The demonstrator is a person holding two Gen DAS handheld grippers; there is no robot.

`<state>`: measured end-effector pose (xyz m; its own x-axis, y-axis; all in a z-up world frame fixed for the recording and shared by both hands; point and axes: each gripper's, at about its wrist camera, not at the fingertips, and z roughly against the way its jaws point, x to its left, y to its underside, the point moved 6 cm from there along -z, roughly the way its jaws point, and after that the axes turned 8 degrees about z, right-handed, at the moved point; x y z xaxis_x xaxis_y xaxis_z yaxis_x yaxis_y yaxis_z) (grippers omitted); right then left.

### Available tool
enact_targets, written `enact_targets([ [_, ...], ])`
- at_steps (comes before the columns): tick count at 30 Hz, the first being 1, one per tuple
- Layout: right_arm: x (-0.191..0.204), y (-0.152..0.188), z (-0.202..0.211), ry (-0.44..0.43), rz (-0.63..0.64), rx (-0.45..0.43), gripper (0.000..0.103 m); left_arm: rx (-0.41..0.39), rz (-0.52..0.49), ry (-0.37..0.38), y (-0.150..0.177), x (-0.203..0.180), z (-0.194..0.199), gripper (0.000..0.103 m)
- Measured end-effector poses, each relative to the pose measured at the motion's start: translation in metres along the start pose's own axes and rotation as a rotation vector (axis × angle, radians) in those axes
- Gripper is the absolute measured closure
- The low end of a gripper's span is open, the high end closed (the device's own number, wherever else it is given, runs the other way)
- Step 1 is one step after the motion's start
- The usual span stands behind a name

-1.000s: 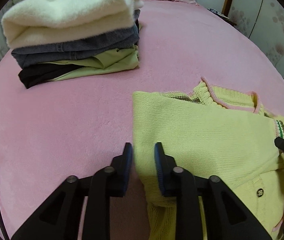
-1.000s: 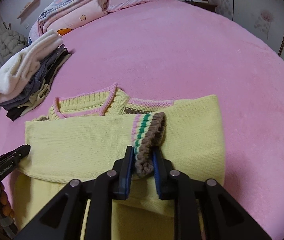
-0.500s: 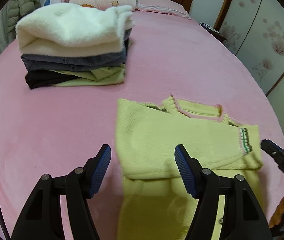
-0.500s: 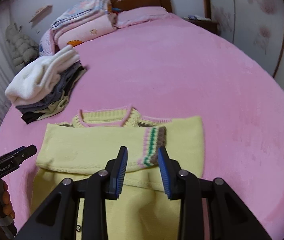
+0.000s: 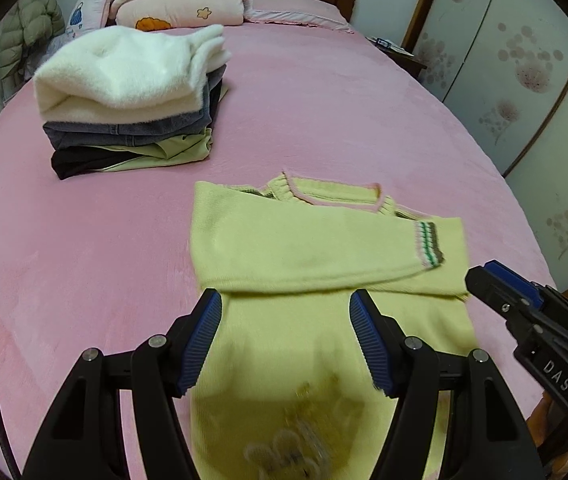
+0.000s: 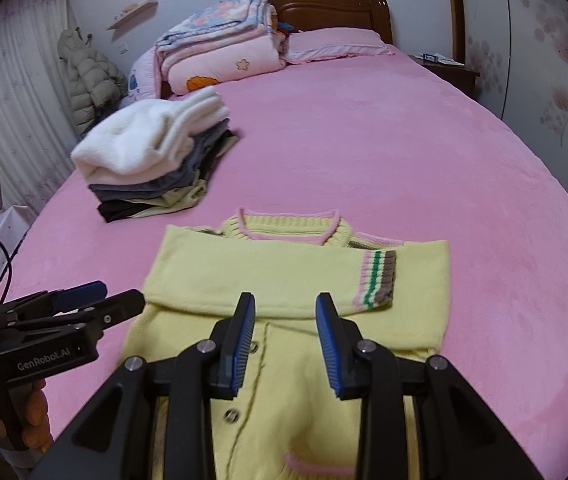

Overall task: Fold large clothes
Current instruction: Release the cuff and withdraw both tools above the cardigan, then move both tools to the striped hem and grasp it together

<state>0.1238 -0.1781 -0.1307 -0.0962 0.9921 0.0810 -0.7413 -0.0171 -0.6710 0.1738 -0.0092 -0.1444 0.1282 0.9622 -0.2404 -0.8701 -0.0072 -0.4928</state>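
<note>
Lying flat on the pink bed (image 6: pixel 384 152), the yellow cardigan (image 6: pixel 296 280) has its collar pointing away toward the headboard and its hem running back under both cameras, so its long axis lines up with the forward reach of each tool. One sleeve is folded straight across the chest, and its striped cuff (image 6: pixel 380 278) rests near the garment's right edge. The left hand-held gripper (image 5: pixel 284 340) hovers with its jaws spread wide and nothing between them, just above the lower body of the cardigan, slightly toward the left edge. The right hand-held gripper (image 6: pixel 286 340) is likewise spread and empty, poised over the button placket just below the folded sleeve, with the cuff ahead and to its right. Both tools sit on the hem side of the sleeve fold, roughly level with each other, the left nearer the left edge and the right nearer the middle and right. My judgement is that the sleeves are dealt with and the coming move is a lengthwise fold, which means reaching back toward the hem, out of clear view below both cameras, and carrying it forward to the collar. A stack of folded clothes (image 5: pixel 131 96) waits well apart, ahead and to the left, closer to the left tool.
</note>
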Motion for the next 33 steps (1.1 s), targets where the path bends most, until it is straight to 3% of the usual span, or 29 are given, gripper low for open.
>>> enact_targets([
  [3,0.007,0.004,0.014,-0.011,0.004,-0.004,0.071,-0.013,-0.002,-0.012,0.011,-0.006,0.021,0.026],
  [15,0.011,0.037,0.075,-0.016,-0.031,-0.035,0.071,-0.052,-0.015,-0.036,0.054,-0.007,0.075,0.024],
  [25,-0.003,0.080,0.095,0.011,-0.062,-0.017,0.071,-0.028,0.007,-0.067,0.099,0.019,0.076,0.023],
  [33,-0.036,0.129,0.095,0.021,-0.139,0.040,0.071,0.040,0.109,-0.018,0.139,0.065,0.054,0.023],
])
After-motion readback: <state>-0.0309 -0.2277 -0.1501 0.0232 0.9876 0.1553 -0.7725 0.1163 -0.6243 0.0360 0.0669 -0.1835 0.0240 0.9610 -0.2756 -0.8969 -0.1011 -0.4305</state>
